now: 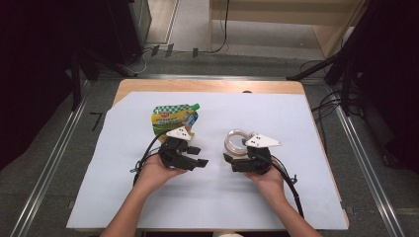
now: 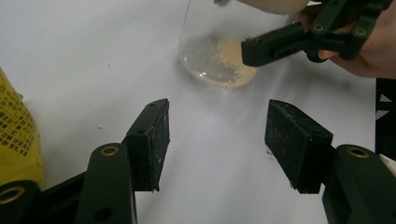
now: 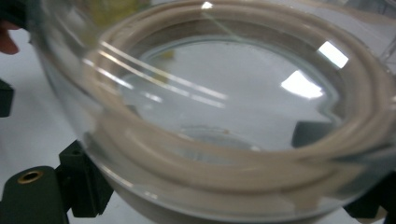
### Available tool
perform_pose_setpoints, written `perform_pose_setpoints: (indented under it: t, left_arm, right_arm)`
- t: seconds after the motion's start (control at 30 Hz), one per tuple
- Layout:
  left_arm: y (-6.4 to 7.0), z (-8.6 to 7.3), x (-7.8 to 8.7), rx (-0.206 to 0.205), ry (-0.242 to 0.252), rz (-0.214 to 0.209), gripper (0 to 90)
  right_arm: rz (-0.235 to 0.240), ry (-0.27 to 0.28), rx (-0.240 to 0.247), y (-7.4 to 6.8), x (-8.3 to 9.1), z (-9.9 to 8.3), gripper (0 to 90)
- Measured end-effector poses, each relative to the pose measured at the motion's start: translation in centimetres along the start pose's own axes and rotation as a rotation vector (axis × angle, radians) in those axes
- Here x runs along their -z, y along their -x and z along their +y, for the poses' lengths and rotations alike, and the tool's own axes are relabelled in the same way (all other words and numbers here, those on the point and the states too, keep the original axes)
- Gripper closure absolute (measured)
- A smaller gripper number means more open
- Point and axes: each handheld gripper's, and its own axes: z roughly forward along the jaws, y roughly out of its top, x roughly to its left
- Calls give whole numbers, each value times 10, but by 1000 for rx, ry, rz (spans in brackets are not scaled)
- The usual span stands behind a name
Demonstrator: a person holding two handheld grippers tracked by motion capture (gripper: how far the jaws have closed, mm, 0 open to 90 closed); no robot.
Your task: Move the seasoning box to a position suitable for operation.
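Centrally, round clear glass bowl (image 1: 238, 140) between right tongs (image 1: 229, 159); left tongs (image 2: 217, 140) spread.

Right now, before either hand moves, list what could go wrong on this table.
1. The clear glass bowl with the beige rim sits between the jaws of the right claw; smooth glass could slip or tip if it is squeezed or lifted unevenly.
2. The open left claw points toward the bowl, with the right claw close ahead; the two could collide.
3. The green and yellow spouted pouch lies just beyond the left hand and could get knocked aside.
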Motion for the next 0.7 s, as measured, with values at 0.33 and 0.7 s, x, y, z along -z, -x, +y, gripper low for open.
perform_pose_setpoints:
  t: [0.33,0.7]
  left_arm:
    - [0,0,2,2,6,2,409]
    - [-2,2,1,-2,14,-3,410]
  right_arm:
    - [34,-33,46,-18,-10,-7,119]
    - [39,-37,72,-21,-9,-9,98]
